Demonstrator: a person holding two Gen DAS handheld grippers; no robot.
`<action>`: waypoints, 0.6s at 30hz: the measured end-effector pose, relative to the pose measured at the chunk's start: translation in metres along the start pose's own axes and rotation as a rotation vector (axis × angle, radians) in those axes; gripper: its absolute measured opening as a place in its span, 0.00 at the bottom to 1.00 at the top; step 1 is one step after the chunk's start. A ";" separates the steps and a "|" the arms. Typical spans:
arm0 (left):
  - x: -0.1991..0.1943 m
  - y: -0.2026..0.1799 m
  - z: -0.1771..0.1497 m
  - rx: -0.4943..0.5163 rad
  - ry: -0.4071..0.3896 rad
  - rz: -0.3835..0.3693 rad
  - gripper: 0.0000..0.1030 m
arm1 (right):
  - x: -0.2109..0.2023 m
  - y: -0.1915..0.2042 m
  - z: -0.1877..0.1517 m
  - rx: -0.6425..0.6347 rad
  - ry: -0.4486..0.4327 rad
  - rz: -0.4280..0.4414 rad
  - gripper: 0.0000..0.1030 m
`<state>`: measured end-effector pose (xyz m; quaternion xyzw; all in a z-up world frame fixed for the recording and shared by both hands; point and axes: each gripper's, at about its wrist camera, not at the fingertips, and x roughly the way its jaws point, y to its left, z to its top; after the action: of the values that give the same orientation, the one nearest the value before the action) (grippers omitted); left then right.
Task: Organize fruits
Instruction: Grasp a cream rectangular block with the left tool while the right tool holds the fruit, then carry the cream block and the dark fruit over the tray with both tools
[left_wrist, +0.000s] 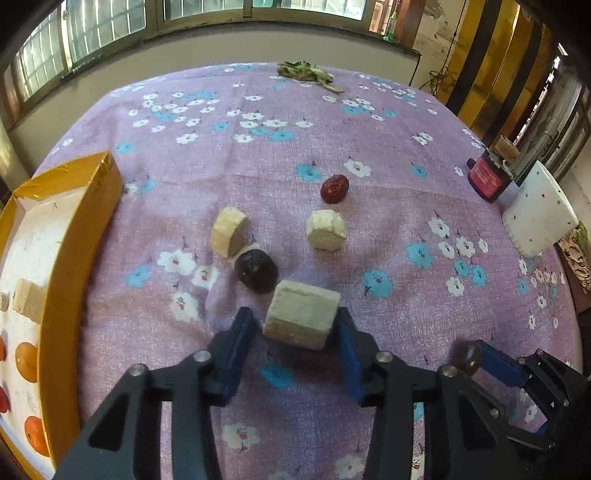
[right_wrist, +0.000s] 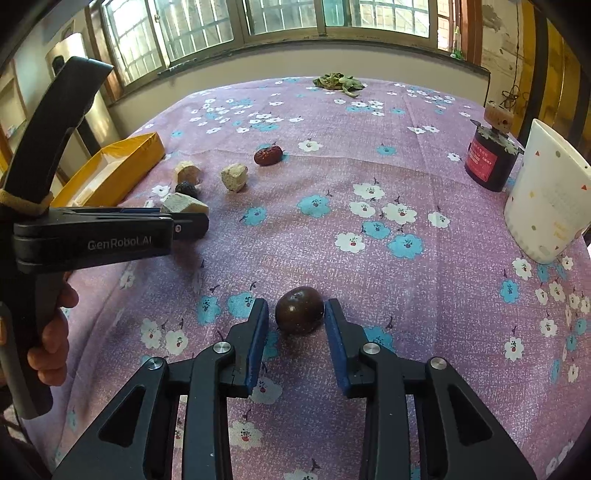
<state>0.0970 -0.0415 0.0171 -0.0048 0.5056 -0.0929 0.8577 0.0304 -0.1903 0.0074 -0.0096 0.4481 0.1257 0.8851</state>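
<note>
Left wrist view: the left gripper (left_wrist: 297, 328) has its jaws clenched on a pale block (left_wrist: 301, 319). The yellow tray (left_wrist: 74, 236) is cut off at the frame's left edge.

Right wrist view: the right gripper (right_wrist: 296, 321) stands released, a dark round fruit (right_wrist: 299, 310) between its pads, gaps on both sides.

The left gripper (left_wrist: 299, 325) closes around a pale block (left_wrist: 301, 319) on the floral cloth (left_wrist: 388, 229), pads touching it
</note>
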 end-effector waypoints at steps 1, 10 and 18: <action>0.000 0.000 0.000 0.004 0.003 -0.013 0.38 | 0.000 0.000 0.000 0.005 -0.002 -0.006 0.27; -0.019 0.009 -0.015 0.039 0.017 -0.068 0.38 | -0.014 -0.001 0.001 0.061 -0.015 -0.020 0.24; -0.041 0.025 -0.044 0.056 0.041 -0.079 0.38 | -0.034 0.008 -0.007 0.097 -0.028 -0.021 0.24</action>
<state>0.0438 -0.0068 0.0284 0.0013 0.5198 -0.1410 0.8426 0.0036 -0.1908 0.0306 0.0301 0.4412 0.0947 0.8919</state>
